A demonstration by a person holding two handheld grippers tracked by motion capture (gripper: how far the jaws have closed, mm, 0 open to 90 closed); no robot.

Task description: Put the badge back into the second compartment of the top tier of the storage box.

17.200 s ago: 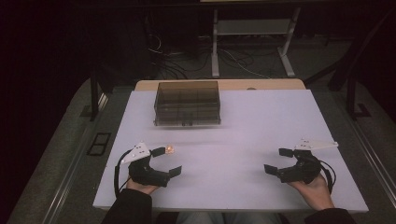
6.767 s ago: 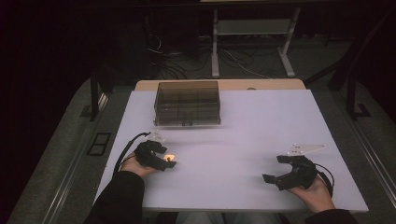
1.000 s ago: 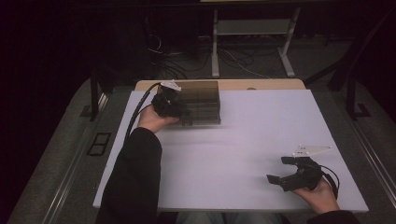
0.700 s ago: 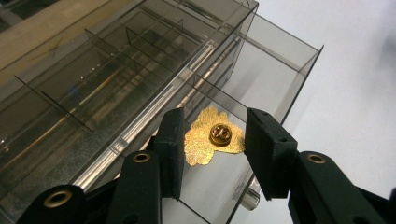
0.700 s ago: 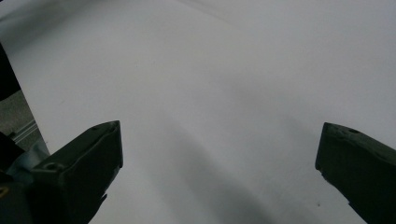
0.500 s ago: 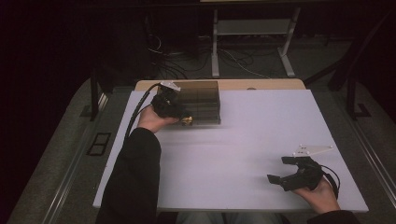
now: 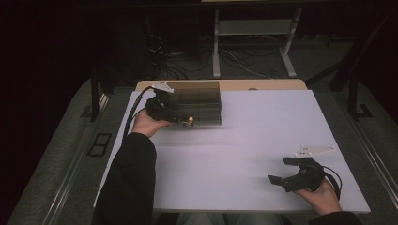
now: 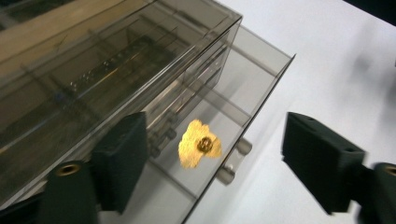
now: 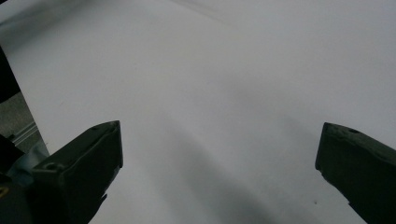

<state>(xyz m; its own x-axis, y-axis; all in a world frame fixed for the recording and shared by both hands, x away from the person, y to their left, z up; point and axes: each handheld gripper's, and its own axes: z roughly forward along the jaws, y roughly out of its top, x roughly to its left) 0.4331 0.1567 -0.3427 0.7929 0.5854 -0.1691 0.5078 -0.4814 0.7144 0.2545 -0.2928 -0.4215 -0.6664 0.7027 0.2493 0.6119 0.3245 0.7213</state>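
Two black two-jaw grippers stand wide: the left gripper (image 8: 212, 154), its jaws just opened, hovers over the small gold-coloured ornament (image 8: 200, 144) lying in the pulled-out drawer of the smoky clear-plastic drawer box (image 7: 197, 101) at far left, while the right gripper (image 7: 287, 169) rests near right on the white table (image 7: 263, 131).

Black sleeve (image 7: 130, 183) — black two-jaw tools, grey three-cornered plates, trailing cables
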